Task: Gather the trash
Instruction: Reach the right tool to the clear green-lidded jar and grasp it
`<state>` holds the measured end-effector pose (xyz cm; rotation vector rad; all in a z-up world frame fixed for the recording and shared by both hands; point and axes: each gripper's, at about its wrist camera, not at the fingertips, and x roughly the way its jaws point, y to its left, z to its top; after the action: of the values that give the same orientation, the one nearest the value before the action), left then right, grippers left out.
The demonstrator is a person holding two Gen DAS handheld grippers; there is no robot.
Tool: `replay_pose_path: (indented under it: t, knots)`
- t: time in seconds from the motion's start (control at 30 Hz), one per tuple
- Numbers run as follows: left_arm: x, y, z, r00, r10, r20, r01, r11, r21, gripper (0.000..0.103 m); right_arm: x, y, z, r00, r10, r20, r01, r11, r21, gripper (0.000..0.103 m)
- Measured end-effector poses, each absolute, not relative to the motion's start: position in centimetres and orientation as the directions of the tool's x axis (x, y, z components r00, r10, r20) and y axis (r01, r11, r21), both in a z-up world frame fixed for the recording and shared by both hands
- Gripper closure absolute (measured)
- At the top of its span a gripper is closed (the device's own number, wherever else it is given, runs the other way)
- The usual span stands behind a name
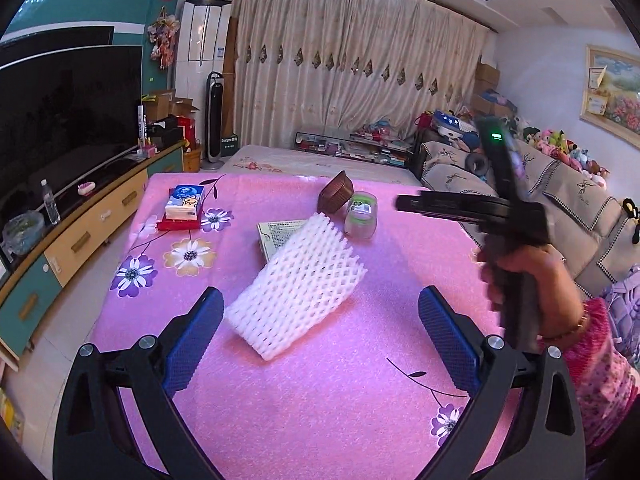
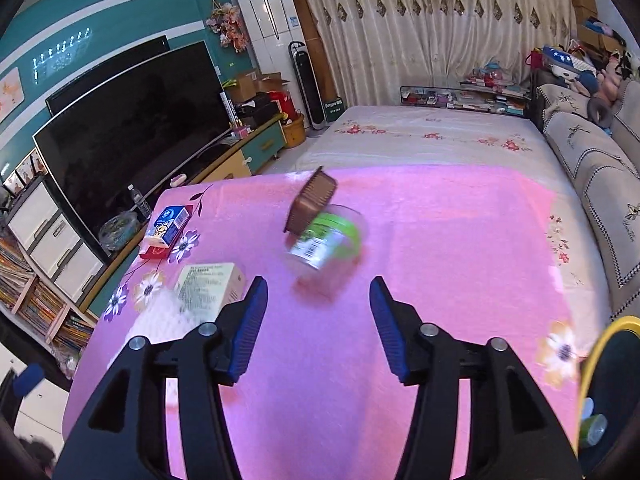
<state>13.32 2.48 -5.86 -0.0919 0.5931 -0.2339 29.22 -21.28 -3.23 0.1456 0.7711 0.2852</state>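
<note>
Nearest the left wrist camera, the left gripper point(image 1: 320, 344) is seen with its blue pads spread wide and nothing between them, a stance judged to suit the bulk of the white foam net sleeve point(image 1: 298, 298) lying just ahead, well in from the near edge of the pink cloth-covered table point(image 1: 320, 420). Beyond the sleeve, and partly hidden under its far end, a flat printed box point(image 1: 276, 236) is found towards the middle of the table. Further on, a clear jar with a green label point(image 1: 362, 214) lies on its side with a small brown basket point(image 1: 335, 197) tipped against it near the far edge; both look discarded rather than set down with care. A tissue pack point(image 1: 184, 202) sits squarely on a red base at the far left corner and is probably not rubbish. In the right wrist view, the right gripper point(image 2: 318, 328) is shown partly spread and empty, aimed at the jar, which is judged its likely next pick. At the lower right edge of that view, a yellow-rimmed bin point(image 2: 600, 344) is glimpsed off the table's right edge, with a can or bottle inside, presumably where collected trash is dropped.
</note>
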Motion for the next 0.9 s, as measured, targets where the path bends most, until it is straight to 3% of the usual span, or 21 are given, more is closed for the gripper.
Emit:
replay_pose_path:
  t: [0.57,0.9]
  knots:
    - [14.9,1.8,-8.1,0.769,-0.286,-0.572,0.198,0.957,-0.212,0.007,37.8,-16.6,-9.3,0.644,0.1,-0.758,0.025,0.988,0.152,0.044]
    - [14.8,1.6,-8.5,0.765,-0.285,-0.577,0.195,0.957,-0.214,0.007,36.6,-17.4,-9.6,0.65,0.105,-0.753,0.006,0.99,0.143,0.051]
